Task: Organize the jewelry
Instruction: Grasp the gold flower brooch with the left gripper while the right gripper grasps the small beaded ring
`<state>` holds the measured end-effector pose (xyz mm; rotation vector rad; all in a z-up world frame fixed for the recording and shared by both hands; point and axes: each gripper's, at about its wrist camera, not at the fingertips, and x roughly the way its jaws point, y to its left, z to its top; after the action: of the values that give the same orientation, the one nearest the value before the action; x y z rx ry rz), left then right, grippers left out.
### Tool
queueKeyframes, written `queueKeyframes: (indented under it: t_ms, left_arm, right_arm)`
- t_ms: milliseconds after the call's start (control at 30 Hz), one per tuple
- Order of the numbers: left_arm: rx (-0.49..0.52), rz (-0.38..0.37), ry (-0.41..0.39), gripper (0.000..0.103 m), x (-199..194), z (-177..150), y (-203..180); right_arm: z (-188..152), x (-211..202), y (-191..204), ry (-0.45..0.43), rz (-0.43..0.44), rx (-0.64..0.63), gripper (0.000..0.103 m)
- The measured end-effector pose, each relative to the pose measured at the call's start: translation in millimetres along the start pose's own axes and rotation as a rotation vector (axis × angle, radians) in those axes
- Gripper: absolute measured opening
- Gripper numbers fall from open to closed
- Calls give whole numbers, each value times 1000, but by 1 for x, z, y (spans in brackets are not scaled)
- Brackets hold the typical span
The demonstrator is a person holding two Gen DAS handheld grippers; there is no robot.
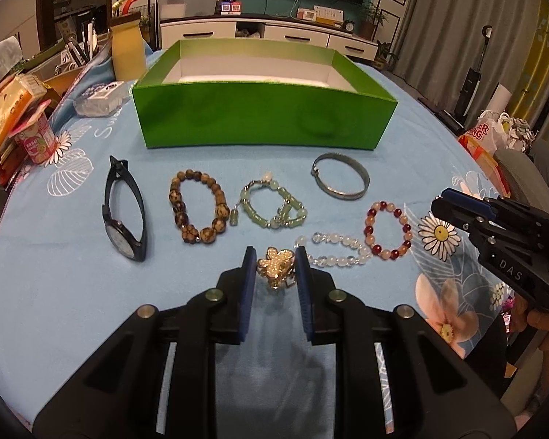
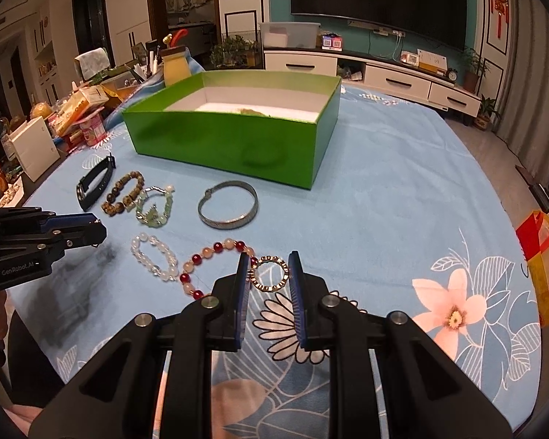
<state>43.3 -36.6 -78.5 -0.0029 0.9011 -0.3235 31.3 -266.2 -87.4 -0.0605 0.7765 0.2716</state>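
**Jewelry lifted in both tongs, box waiting**

Jewelry pieces are clamped in each hand: the left tongs (image 1: pixel 275 269) grip a gold flower brooch (image 1: pixel 276 267), the right tongs (image 2: pixel 268 274) pinch a gold ring (image 2: pixel 269 274). Both hang just above the blue floral cloth (image 2: pixel 384 201) on the table. Best to carry each level over the green box (image 1: pixel 263 120) wall, then release low inside. 6 other pieces lie in front of it. A TV cabinet (image 2: pixel 384 73) and curtains stand behind.

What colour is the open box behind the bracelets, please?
The box is bright green outside, white inside; clearest in the left wrist view.
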Motion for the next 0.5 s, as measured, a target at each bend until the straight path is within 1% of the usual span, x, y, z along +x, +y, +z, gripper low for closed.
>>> queueKeyframes:
  t_ms: [500]
  left_arm:
    - [0,-7,-26,21,-16,12,-5]
  right_arm:
    - [15,-22,6,-70,60,12,21]
